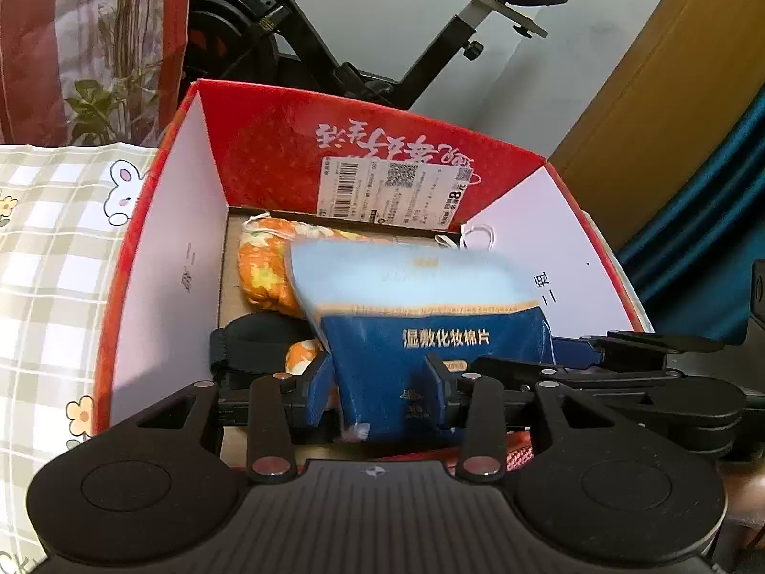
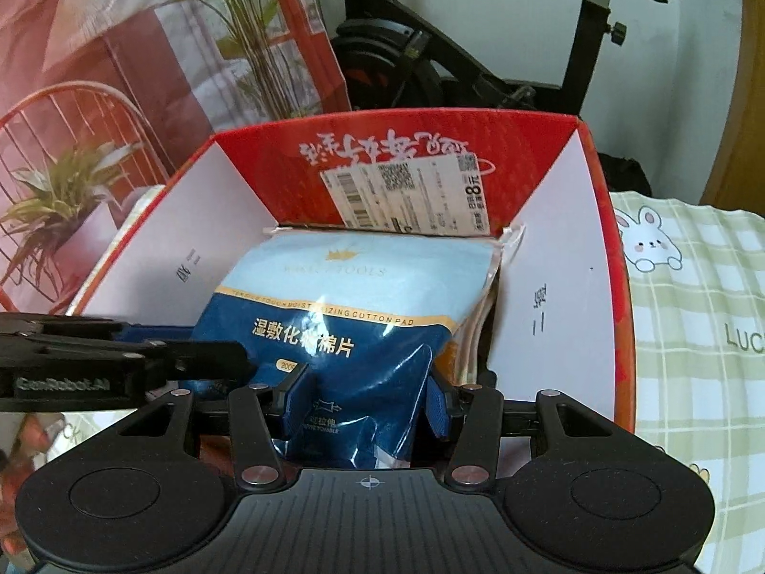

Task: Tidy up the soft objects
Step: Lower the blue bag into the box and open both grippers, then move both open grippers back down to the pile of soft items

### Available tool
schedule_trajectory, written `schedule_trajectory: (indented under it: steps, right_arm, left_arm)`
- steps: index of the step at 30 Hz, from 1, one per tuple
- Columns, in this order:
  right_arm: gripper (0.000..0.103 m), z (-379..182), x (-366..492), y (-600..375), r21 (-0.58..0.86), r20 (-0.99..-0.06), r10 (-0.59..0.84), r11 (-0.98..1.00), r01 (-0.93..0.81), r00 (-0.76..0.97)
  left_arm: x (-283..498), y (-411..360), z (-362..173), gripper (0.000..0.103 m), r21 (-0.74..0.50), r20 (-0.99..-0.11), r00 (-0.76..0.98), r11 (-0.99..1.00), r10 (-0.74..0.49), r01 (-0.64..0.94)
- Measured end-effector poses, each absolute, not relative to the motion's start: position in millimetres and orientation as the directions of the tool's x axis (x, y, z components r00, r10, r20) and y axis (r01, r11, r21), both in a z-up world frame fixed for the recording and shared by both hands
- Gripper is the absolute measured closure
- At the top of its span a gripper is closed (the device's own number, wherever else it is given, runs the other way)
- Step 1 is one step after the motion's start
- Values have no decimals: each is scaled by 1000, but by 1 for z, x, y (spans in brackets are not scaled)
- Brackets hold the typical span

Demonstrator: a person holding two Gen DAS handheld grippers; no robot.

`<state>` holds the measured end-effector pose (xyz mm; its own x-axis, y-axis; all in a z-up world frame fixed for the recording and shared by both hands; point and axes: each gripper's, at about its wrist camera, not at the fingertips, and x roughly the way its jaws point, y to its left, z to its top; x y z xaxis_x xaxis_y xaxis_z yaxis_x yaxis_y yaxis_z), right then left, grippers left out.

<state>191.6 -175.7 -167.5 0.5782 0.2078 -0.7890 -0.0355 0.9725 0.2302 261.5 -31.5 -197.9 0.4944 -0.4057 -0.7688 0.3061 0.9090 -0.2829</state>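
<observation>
Both grippers grasp one soft pack of cotton pads (image 1: 430, 335), blue below and pale blue above, at its near end, and the pack hangs over the open red box (image 1: 363, 143) with white inner side walls. Left gripper (image 1: 377, 382): jaws clenched on the pack's lower blue part, one blue pad on either side, plastic pinched in between. Right gripper (image 2: 366, 399): jaws likewise clenched on the same pack, the film crumpled and glossy between the pads. In the left wrist view the right gripper's black linkage enters from the right edge, just beside the pack; in the right wrist view the left gripper's linkage enters from the left. The pack tilts away from both cameras, its pale top end toward the box's far red wall, near the white barcode label (image 1: 397, 196) stuck there. Inside the box, on the brown cardboard floor, lies an orange floral fabric bundle (image 1: 263, 268), partly under the pack, and a black strap-like item (image 1: 244, 349) nearer the camera; what it is cannot be told. Beside the box a green checked cloth with rabbit print (image 2: 693, 296). Behind the box: an exercise bike (image 1: 430, 38) and a potted plant (image 2: 248, 24).
</observation>
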Motion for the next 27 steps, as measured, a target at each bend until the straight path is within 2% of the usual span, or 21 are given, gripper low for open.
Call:
schedule_trajectory:
  steps: [4, 12, 27]
  right_arm:
    - [57, -166, 191, -177, 199, -788, 178, 980, -30, 589]
    - [54, -144, 182, -176, 119, -739, 116, 992, -40, 663]
    - [54, -103, 110, -170, 110, -618, 157, 987, -113, 770]
  left_arm:
    - [259, -28, -192, 53, -251, -760, 525, 918, -383, 306]
    - [254, -23, -177, 51, -197, -737, 585, 936, -338, 292]
    - [185, 1, -129, 50, -115, -665, 683, 945, -303, 307]
